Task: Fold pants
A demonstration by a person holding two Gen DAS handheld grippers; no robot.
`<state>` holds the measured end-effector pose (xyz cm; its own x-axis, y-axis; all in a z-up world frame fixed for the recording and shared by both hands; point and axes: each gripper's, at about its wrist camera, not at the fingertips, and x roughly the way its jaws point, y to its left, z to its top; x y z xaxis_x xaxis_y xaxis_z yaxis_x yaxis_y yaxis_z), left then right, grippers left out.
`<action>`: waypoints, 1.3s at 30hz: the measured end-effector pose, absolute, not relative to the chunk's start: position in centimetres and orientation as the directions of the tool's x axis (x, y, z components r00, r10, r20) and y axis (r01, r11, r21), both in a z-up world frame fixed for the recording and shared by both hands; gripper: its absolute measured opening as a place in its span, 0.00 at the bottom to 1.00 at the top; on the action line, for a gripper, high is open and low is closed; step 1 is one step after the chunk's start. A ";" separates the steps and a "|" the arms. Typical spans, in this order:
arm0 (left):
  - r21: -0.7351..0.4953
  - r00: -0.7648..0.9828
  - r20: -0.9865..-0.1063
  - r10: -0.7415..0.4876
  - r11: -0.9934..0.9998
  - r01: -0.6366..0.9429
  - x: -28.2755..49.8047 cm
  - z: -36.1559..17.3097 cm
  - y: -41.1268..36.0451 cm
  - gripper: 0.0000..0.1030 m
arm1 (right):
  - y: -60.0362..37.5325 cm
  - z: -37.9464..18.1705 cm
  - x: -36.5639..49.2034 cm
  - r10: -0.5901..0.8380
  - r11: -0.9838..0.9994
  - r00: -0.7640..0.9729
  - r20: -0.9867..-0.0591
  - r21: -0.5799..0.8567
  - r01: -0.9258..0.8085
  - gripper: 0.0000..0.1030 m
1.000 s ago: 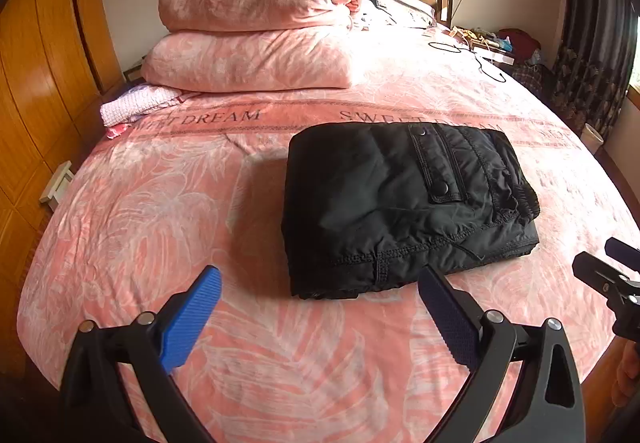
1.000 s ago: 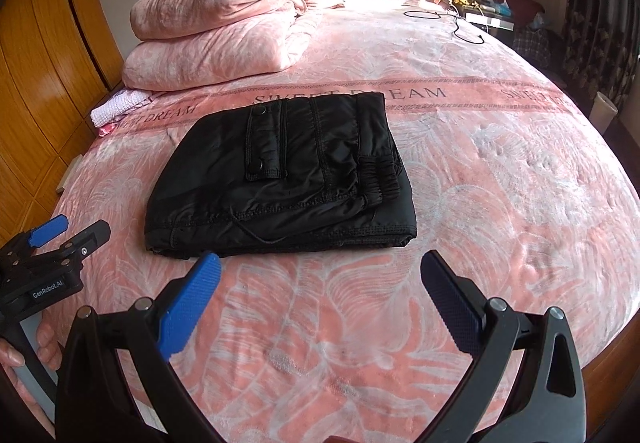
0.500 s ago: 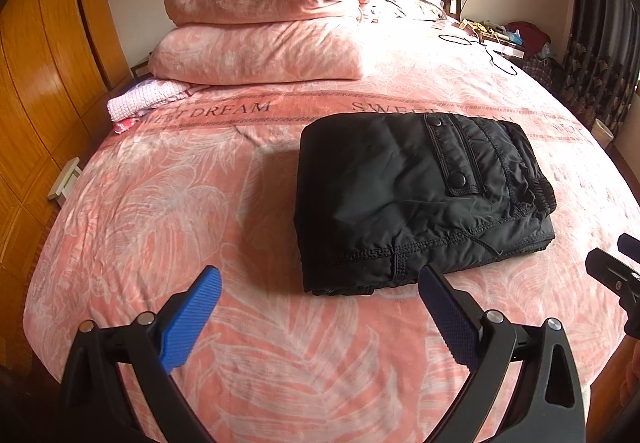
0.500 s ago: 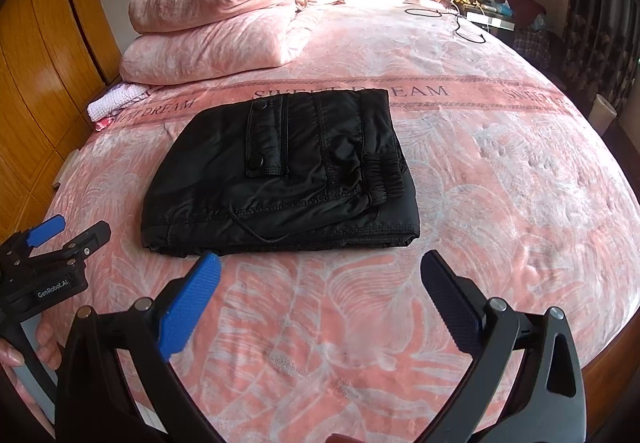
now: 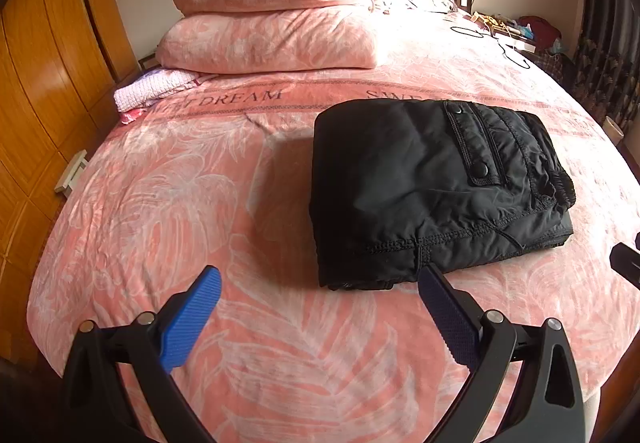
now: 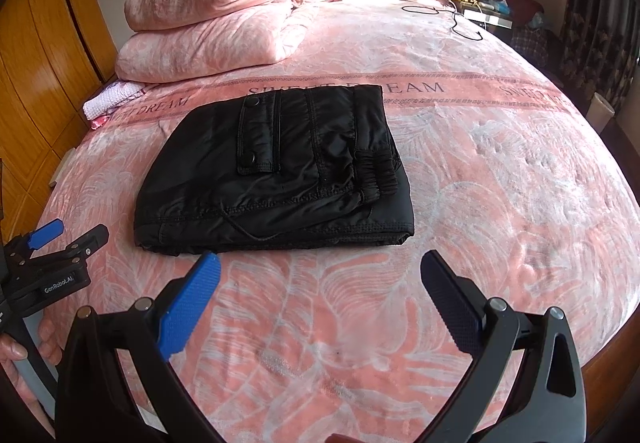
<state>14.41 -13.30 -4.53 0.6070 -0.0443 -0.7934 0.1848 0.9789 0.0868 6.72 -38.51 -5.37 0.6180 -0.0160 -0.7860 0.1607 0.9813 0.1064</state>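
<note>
Black pants lie folded into a compact rectangle on the pink bedspread, with a snap pocket flap and elastic waistband on top. My left gripper is open and empty, hovering just in front of the pants' near edge, slightly to their left. My right gripper is open and empty too, a short way back from the bundle's front edge. In the right wrist view the left gripper shows at the far left, held by a hand.
Folded pink quilts are stacked at the head of the bed. A small white knit cloth lies by the left edge. Wooden wardrobe doors line the left side. A cable and clutter sit far right.
Both grippers have drifted slightly, so the pants appear a little nearer and more to the right in the left wrist view. The pants have not moved and both grippers stayed open.
</note>
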 end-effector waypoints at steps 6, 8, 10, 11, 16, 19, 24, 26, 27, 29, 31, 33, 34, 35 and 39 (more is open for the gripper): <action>0.082 0.606 -0.794 -0.049 0.979 0.186 14.5 -4.7 -13.2 0.96 | -38.6 -5.8 7.0 -0.016 0.982 0.611 -0.791 0.102 0.157 0.97; 0.080 0.607 -0.793 -0.053 0.978 0.190 14.5 -4.7 -13.2 0.96 | -38.5 -5.8 7.1 -0.013 0.983 0.609 -0.793 0.102 0.155 0.97; 0.084 0.607 -0.793 -0.052 0.978 0.193 14.5 -4.7 -13.4 0.96 | -38.5 -5.8 7.1 -0.013 0.984 0.610 -0.793 0.100 0.151 0.97; 0.085 0.607 -0.793 -0.052 0.977 0.195 14.5 -4.7 -13.5 0.96 | -38.5 -5.9 7.1 -0.015 0.984 0.610 -0.793 0.097 0.150 0.97; 0.089 0.606 -0.794 -0.053 0.976 0.201 14.5 -4.7 -13.7 0.96 | -38.6 -6.0 7.1 -0.015 0.984 0.607 -0.794 0.098 0.152 0.97; 0.085 0.608 -0.792 -0.057 0.976 0.202 14.4 -4.7 -13.8 0.96 | -38.6 -6.0 7.1 -0.014 0.984 0.607 -0.794 0.098 0.152 0.97; 0.084 0.612 -0.788 -0.061 0.975 0.205 14.4 -4.6 -13.9 0.96 | -38.5 -6.1 7.1 -0.014 0.985 0.608 -0.794 0.094 0.147 0.97; 0.084 0.614 -0.787 -0.063 0.975 0.207 14.4 -4.6 -13.9 0.96 | -38.5 -6.1 7.1 -0.014 0.984 0.607 -0.795 0.096 0.147 0.97; 0.085 0.616 -0.785 -0.063 0.975 0.207 14.3 -4.5 -14.0 0.96 | -38.5 -6.2 7.1 -0.014 0.984 0.606 -0.795 0.096 0.148 0.97; 0.082 0.617 -0.784 -0.067 0.974 0.210 14.4 -4.5 -14.0 0.96 | -38.5 -6.2 7.1 -0.014 0.984 0.604 -0.797 0.095 0.148 0.97; 0.079 0.619 -0.783 -0.070 0.975 0.210 14.3 -4.5 -14.0 0.96 | -38.5 -6.3 7.1 -0.013 0.984 0.601 -0.799 0.096 0.148 0.97; 0.080 0.619 -0.782 -0.069 0.975 0.209 14.3 -4.5 -14.0 0.96 | -38.5 -6.3 7.2 -0.011 0.984 0.600 -0.800 0.099 0.149 0.97; 0.078 0.619 -0.782 -0.071 0.974 0.210 14.3 -4.5 -14.0 0.96 | -38.6 -6.3 7.2 -0.010 0.984 0.599 -0.800 0.099 0.149 0.97; 0.077 0.618 -0.783 -0.072 0.974 0.211 14.3 -4.5 -14.0 0.96 | -38.6 -6.3 7.2 -0.011 0.984 0.599 -0.800 0.099 0.150 0.97; 0.076 0.617 -0.783 -0.073 0.974 0.212 14.3 -4.5 -14.0 0.96 | -38.6 -6.4 7.2 -0.009 0.983 0.598 -0.801 0.101 0.151 0.97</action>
<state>14.33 -14.00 -4.54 0.6173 -0.0731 -0.7833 0.2118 0.9744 0.0759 7.20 -38.60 -6.43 0.5983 -0.0095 -0.8012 0.1511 0.9833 0.1012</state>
